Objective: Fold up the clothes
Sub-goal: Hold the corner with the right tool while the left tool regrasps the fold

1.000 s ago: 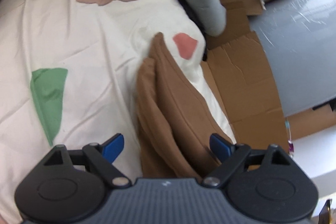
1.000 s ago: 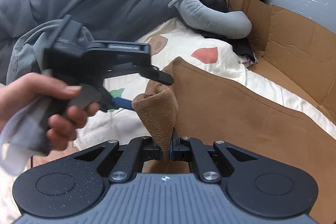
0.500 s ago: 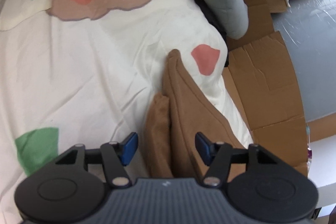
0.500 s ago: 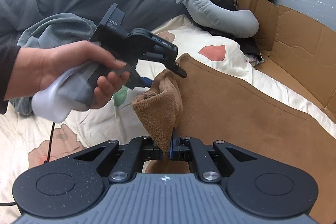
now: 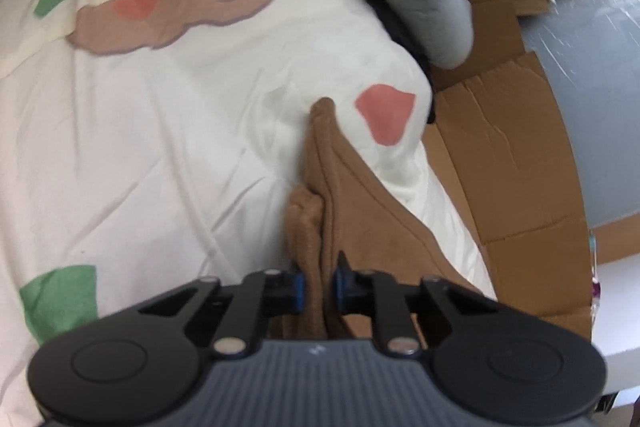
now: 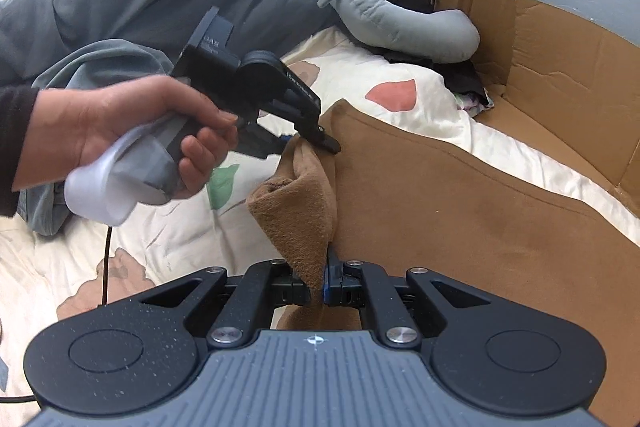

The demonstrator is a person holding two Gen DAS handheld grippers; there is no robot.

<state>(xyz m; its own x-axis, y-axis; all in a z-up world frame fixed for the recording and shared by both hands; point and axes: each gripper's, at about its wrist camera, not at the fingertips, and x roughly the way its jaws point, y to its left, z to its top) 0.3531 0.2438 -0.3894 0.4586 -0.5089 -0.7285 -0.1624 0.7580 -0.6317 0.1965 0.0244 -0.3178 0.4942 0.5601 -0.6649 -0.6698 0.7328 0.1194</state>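
Brown garment point(image 6: 460, 227), one; left gripper point(image 5: 318, 285) and right gripper point(image 6: 318, 285) both clamp it.

Garment point(image 5: 360, 219) on quilt point(image 5: 160, 147), cardboard point(image 5: 512, 155) right.

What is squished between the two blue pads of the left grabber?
A bunched fold of the brown cloth sits between the pads of the left gripper, which is shut on it. The left wrist view shows this most clearly.

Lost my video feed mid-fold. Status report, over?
Left gripper and right gripper both shut on brown garment. Garment partly lifted off quilt. Nothing blocking.
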